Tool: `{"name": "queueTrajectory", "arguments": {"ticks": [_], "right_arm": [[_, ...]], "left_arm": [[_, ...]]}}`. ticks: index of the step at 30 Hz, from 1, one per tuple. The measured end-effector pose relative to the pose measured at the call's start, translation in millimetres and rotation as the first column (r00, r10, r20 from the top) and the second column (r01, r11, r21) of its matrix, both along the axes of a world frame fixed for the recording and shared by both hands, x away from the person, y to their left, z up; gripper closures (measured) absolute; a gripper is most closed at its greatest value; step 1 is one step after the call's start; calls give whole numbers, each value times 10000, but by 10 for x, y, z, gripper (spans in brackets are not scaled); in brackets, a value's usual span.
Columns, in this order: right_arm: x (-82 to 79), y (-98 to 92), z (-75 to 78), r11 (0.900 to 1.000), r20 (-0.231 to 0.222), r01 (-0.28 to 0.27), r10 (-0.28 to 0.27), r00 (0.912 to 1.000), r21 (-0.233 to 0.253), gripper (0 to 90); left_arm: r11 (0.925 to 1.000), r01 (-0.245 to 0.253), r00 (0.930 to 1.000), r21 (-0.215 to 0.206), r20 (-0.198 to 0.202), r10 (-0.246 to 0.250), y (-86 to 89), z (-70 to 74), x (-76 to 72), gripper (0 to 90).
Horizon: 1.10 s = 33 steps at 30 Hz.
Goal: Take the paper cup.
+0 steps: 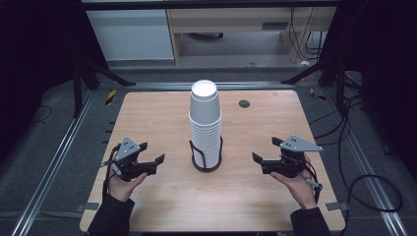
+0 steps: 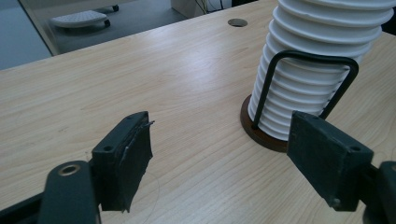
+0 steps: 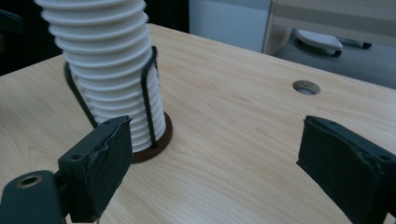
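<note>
High view: the left gripper (image 1: 155,150) is held low over the near left part of the wooden table (image 1: 147,113), its jaws spread wide and empty, pointing toward the middle. The right gripper (image 1: 265,150) mirrors it on the near right, jaws likewise spread with nothing between them. Each is held by a hand coming in from the bottom edge in a dark sleeve, the left hand (image 1: 123,183) beneath its tool and the right hand (image 1: 295,184) beneath the other.

Between the two grippers, apart from both, stands the stack of white paper cups (image 1: 205,118), nested upside down and upright. It sits in a cup holder (image 1: 206,156) with a round dark brown base and black wire loops rising along the lower cups.

Left gripper view: the two black pads frame bare wood, and the stack of cups (image 2: 317,60) with its holder (image 2: 261,133) stands ahead to the right, just beyond the right-hand jaw. Right gripper view: the jaws are again wide apart, the stack (image 3: 112,70) ahead to the left behind the left-hand jaw.

Farther back on the table lies a round cable hole (image 1: 244,103), right of the stack.
</note>
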State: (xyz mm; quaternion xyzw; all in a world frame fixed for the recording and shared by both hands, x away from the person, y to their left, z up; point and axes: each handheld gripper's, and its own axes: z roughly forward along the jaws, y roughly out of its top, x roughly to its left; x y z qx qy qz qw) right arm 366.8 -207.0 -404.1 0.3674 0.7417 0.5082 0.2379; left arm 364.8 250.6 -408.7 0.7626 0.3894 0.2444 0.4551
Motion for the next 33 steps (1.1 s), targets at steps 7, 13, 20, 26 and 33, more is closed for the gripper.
{"name": "queueTrajectory", "arguments": {"ticks": [7,13,20,26,33], "right_arm": [[41,165,321,9974,462,-589,570,9973,411,95],[96,344,603,9918,888,-952,876,9922,856,93],[162,540,826,9876,1315,-1274,1147,9847,921,86],[264,755,956,9728,1619,-1662,1401,9768,1611,75],[385,973,980,9648,1597,-1968,1695,9725,1746,70]], "left_arm": [[9997,223,9996,59,-146,-222,-47,-15,9,176],[9994,329,9994,83,-66,-329,-84,-32,3,172],[9993,362,9993,88,-92,-361,-113,-58,8,170],[9990,453,9988,29,-159,-453,-118,-67,12,170],[9989,476,9987,5,-200,-476,-125,-82,18,170]]}}
